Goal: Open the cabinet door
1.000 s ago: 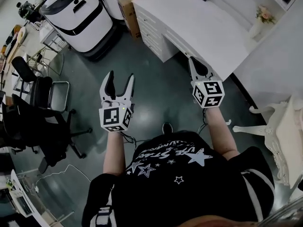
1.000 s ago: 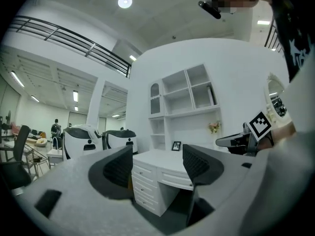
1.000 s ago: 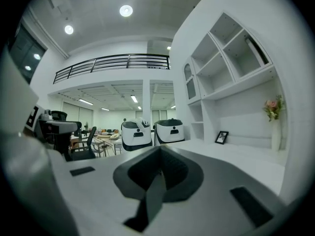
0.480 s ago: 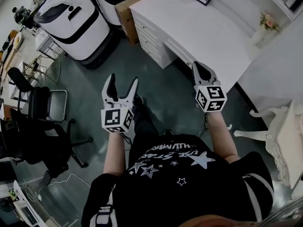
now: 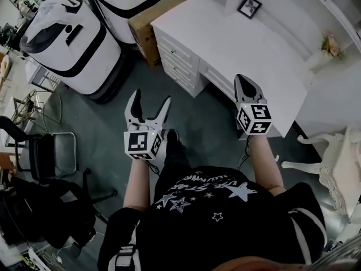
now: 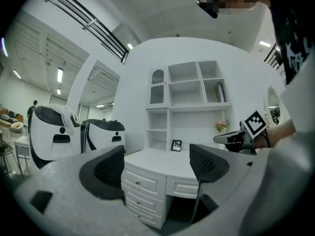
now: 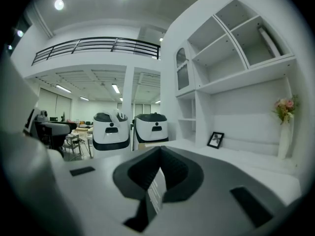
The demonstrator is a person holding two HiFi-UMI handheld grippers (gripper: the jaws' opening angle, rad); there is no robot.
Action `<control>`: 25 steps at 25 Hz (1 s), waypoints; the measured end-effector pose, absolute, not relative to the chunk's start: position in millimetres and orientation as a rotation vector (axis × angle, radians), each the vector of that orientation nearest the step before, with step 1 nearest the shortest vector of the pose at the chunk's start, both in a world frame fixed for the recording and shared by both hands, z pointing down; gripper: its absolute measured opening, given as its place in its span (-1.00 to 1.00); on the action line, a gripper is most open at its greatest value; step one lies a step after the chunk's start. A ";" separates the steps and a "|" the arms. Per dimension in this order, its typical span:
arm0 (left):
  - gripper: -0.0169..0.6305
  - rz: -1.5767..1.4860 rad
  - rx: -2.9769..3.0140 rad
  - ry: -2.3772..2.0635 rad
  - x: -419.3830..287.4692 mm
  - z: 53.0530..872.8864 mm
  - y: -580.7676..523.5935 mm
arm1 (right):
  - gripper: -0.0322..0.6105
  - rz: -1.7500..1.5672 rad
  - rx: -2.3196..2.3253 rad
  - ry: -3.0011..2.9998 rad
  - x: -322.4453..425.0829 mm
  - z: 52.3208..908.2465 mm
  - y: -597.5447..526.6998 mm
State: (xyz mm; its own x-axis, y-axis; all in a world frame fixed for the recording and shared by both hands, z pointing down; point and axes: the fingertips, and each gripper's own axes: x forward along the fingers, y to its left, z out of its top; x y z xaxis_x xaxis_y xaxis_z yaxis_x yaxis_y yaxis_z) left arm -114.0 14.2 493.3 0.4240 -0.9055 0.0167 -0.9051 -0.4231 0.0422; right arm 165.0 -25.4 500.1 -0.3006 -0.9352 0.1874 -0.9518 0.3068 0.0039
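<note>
A white desk (image 5: pixel 248 47) with a stack of drawers (image 5: pixel 176 55) and a shelf unit on top stands ahead of me. The shelf unit has a small arched glass door (image 6: pixel 157 86) at its upper left, which appears again as the arched door (image 7: pixel 182 75) in the right gripper view; it looks closed. My left gripper (image 5: pixel 150 99) hangs over the floor short of the drawers, jaws opening wide with nothing between them. My right gripper (image 5: pixel 242 79) is at the desk's front edge, jaws together and empty. Both are apart from the furniture.
Two large white machines (image 5: pixel 62 38) and a cardboard box (image 5: pixel 149 24) stand left of the desk. A photo frame (image 5: pixel 249 7) and a flower vase (image 5: pixel 330 44) sit on the desk. Office chairs (image 5: pixel 45 157) are at left, an ornate white chair (image 5: pixel 333 157) at right.
The desk has come nearer in the head view as I stepped forward. Both grippers have advanced toward it. The left jaws have spread wider; the right stays shut.
</note>
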 end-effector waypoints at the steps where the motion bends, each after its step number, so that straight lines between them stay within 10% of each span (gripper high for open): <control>1: 0.35 -0.015 2.614 -1.654 -124.2 494.2 -3.4 | -0.89 0.163 1.770 -2.399 156.2 499.2 -41.3; 15: 0.35 -0.085 2.756 -1.402 -180.6 463.9 -183.9 | -0.89 0.094 2.003 -2.263 103.3 445.3 -170.7; 25: 0.35 -0.128 2.938 -1.120 -98.7 429.3 -270.8 | -0.89 0.019 2.149 -2.141 155.3 416.2 -192.2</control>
State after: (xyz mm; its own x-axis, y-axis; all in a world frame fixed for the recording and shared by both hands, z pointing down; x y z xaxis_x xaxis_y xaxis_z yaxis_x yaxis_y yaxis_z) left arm -98.7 -270.8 429.3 0.7434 -0.6643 -0.0777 -0.6648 -0.7467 0.0239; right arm 155.3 -192.2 416.2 0.0066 -0.9964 0.0848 -0.9977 -0.0009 0.0671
